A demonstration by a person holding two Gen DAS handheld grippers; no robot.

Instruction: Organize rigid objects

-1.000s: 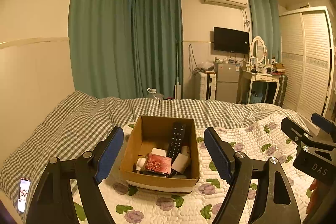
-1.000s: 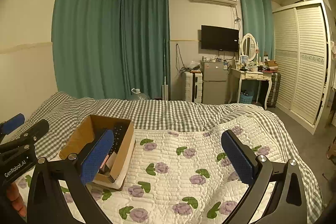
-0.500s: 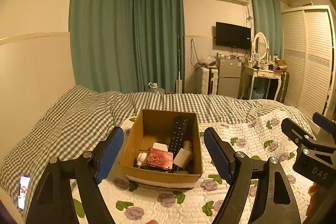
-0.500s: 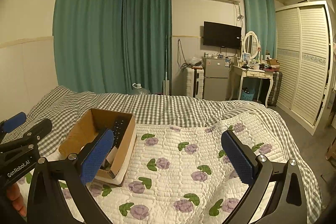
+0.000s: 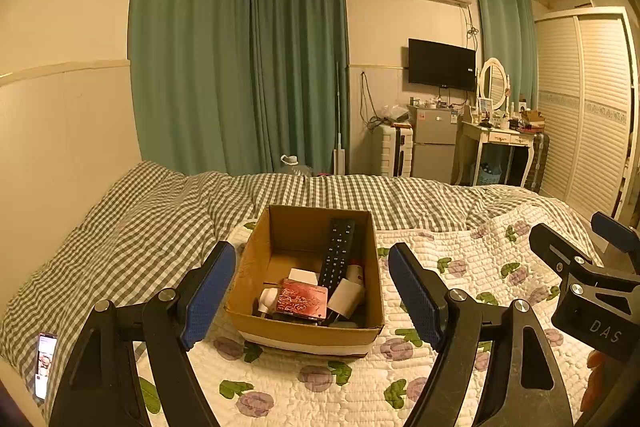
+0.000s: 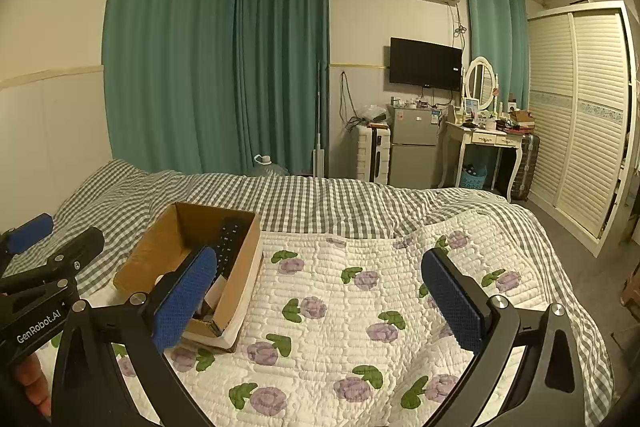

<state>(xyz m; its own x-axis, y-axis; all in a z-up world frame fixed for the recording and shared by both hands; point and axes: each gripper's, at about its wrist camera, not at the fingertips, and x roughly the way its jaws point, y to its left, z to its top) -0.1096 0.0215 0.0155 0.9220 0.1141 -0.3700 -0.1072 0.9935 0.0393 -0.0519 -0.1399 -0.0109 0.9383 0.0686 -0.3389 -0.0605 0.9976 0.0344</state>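
Item: cardboard box (image 5: 306, 323), sitting open on the floral quilt (image 6: 340, 311), directly ahead of the left gripper (image 5: 308, 293).

Contents: black remote (image 5: 338, 251) leaning against the far wall; red patterned case (image 5: 304, 303); white adapters, partly hidden.

Tongs: left gripper and right gripper (image 6: 320, 301) both standing released, gripping nothing.

Risk, judged: the soft quilt is offering poor footing, so a reach in is liable to tip the box; the leaning remote is likely to slide if nudged.
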